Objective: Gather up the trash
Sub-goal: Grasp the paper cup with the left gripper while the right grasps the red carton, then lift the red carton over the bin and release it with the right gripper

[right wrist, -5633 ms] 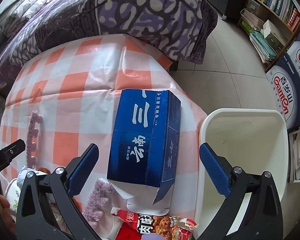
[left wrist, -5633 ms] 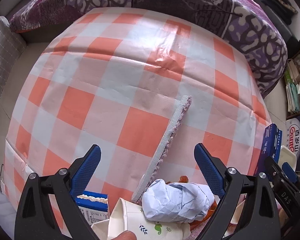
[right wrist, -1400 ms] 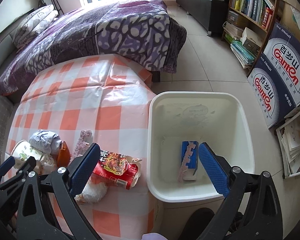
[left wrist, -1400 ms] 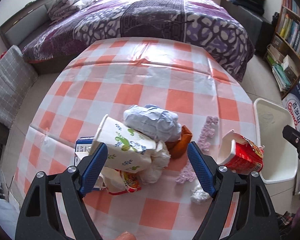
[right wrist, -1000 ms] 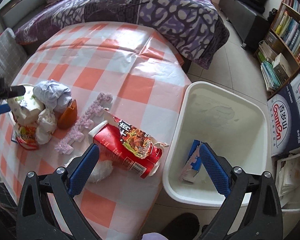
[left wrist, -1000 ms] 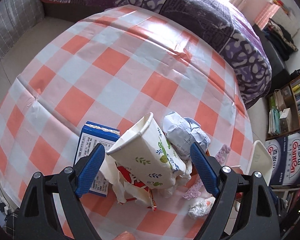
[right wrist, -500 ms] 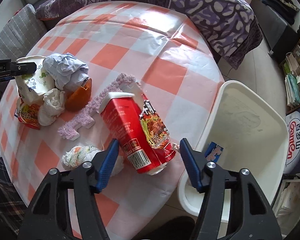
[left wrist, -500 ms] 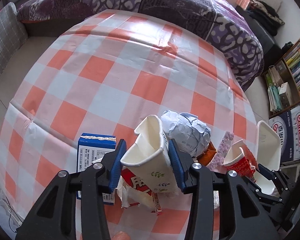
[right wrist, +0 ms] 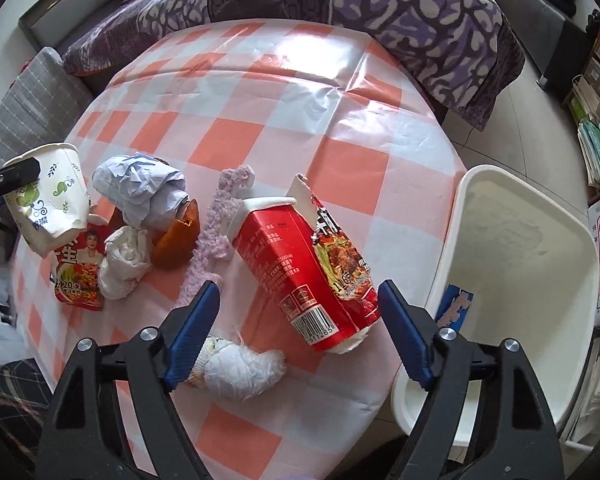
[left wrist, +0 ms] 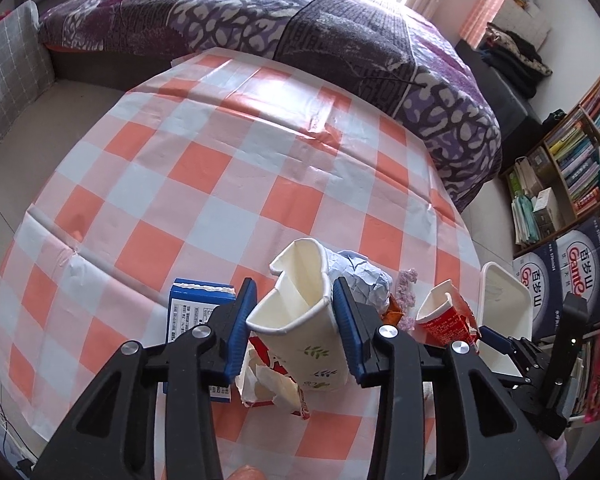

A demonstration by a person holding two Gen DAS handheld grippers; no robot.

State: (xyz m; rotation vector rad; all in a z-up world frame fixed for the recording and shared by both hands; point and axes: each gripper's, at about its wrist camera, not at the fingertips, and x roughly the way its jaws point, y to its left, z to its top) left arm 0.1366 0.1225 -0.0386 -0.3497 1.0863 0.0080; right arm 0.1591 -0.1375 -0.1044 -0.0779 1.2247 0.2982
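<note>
While the left gripper point(left wrist: 295, 320) is clamped on the paper cup point(left wrist: 302, 332), squashing its rim, at lower centre, the right gripper point(right wrist: 298, 330) stands wide apart around the red noodle cup point(right wrist: 308, 264), lying tipped beside the bin point(right wrist: 516, 280).

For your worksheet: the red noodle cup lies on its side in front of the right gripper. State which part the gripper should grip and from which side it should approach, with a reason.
Grip the red noodle cup across its round body, near the barcode end. It lies tipped over, base toward the right gripper, whose open fingers already straddle that end. Come straight forward and down from the base side; the torn lid flap on top would crumple.
</note>
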